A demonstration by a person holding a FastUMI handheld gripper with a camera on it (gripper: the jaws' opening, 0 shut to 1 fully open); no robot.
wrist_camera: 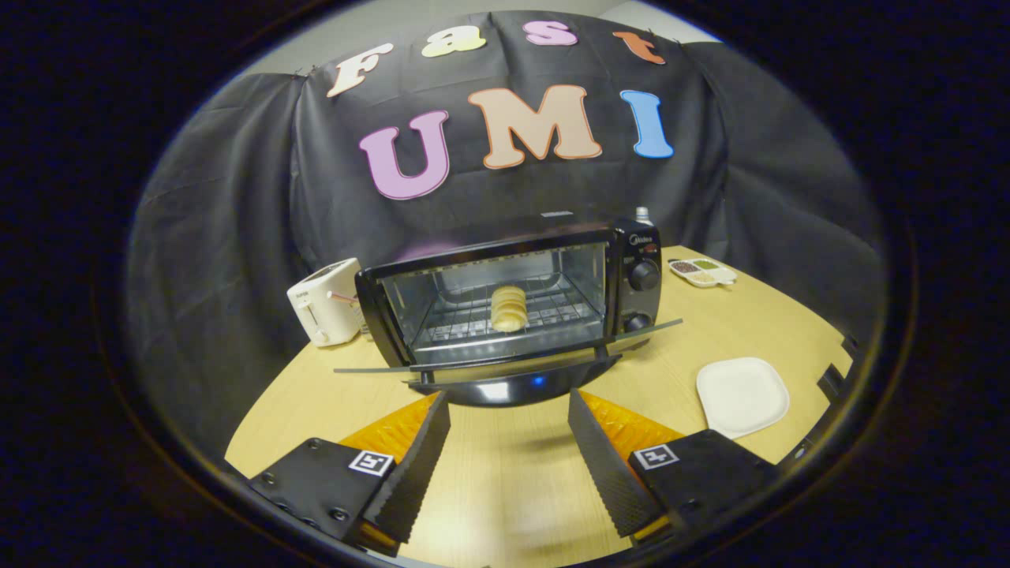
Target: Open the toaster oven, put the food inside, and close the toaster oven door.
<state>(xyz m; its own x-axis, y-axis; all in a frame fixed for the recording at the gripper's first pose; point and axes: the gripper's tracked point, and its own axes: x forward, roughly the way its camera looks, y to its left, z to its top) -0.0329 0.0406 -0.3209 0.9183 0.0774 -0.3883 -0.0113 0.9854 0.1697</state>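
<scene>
Oven: black toaster oven (pixel 513 304) at centre frame, standing on the wooden bench (pixel 505 473), its front turned toward the camera.
Door: oven door (pixel 513 383) folded down flat, hanging open just below the oven mouth; its front lip sits just ahead of the fingertips.
Food: pale ridged bread roll (pixel 508 308) lying on the wire rack (pixel 505 319) inside the oven, about mid-rack, centre frame.
Knobs: two round knobs (pixel 644 276) one above the other on the oven's right-hand panel.
Jaws: gripper (pixel 509 410) at lower centre of frame, jaws spread wide with nothing between them but bare bench; one fingertip lower left of centre, the other lower right, both close to the open door. Whether they touch it, cannot tell.
Markers: a small square black-and-white tag on each finger block, lower left and lower right.
Toaster: white slot toaster (pixel 325 304) left of the oven, just beside its left wall.
Plate: white square plate (pixel 742 394) at right of frame, empty, on the bench, well apart from the oven.
Dish: small divided dish (pixel 702 271) holding dark and green bits, right of the oven toward the bench's far edge.
Bottle: a capped bottle top (pixel 642 213) peeks up behind the oven's right rear corner.
Backdrop: black cloth across the upper half of frame.
</scene>
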